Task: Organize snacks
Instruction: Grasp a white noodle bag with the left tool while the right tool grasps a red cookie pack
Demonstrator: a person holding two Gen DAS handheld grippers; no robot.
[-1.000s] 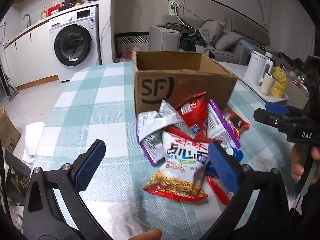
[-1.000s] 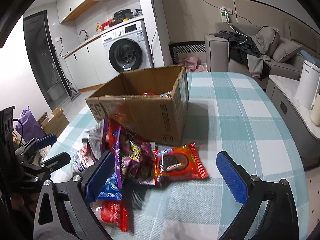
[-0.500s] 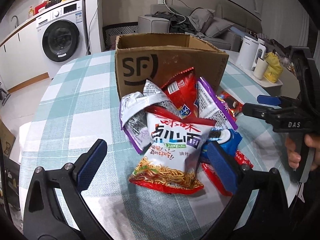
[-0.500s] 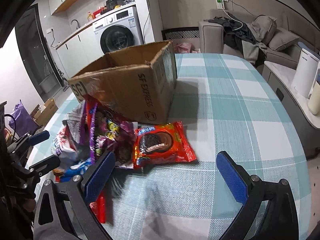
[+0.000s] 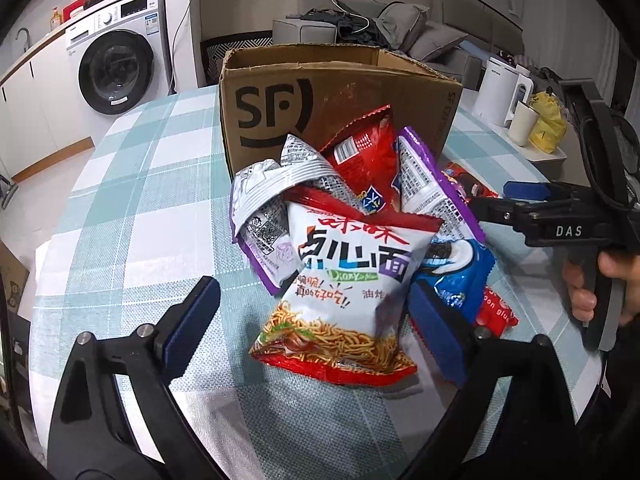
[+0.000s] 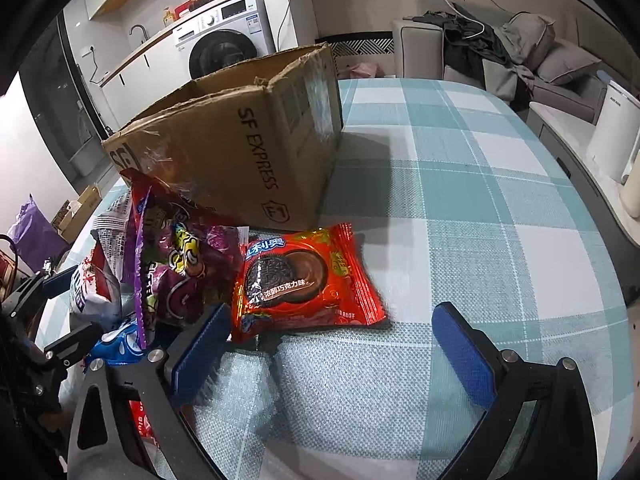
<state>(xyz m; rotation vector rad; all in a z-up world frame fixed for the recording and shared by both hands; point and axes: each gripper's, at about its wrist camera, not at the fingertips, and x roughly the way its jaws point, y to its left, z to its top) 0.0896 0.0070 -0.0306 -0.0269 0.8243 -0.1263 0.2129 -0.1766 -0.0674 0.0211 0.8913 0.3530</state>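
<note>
My left gripper (image 5: 316, 318) straddles noodle snack bag (image 5: 340, 288), jaws wide but just narrowing, nothing gripped. Right gripper (image 6: 334, 338) open, empty, red Oreo pack (image 6: 300, 276) at 12 o'clock. SF carton (image 5: 320, 92) beyond pile, ready for loading.

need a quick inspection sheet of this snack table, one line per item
surface: round table under a teal and white checked cloth, bare on the right wrist view's right side
job's things: open brown cardboard box; white and red noodle snack bag in front atop the pile; red chocolate biscuit packet flat beside the box
clutter: purple and silver bags, red bag and blue biscuit packet heaped against the box
grippers: left tongs have just been closing, noodle bag between the pads, right pad at its edge, left pad clear; right tongs open, nothing held
cables: white charger lead by the sofa
surroundings: white washing machine, grey sofa, white kettle
</note>
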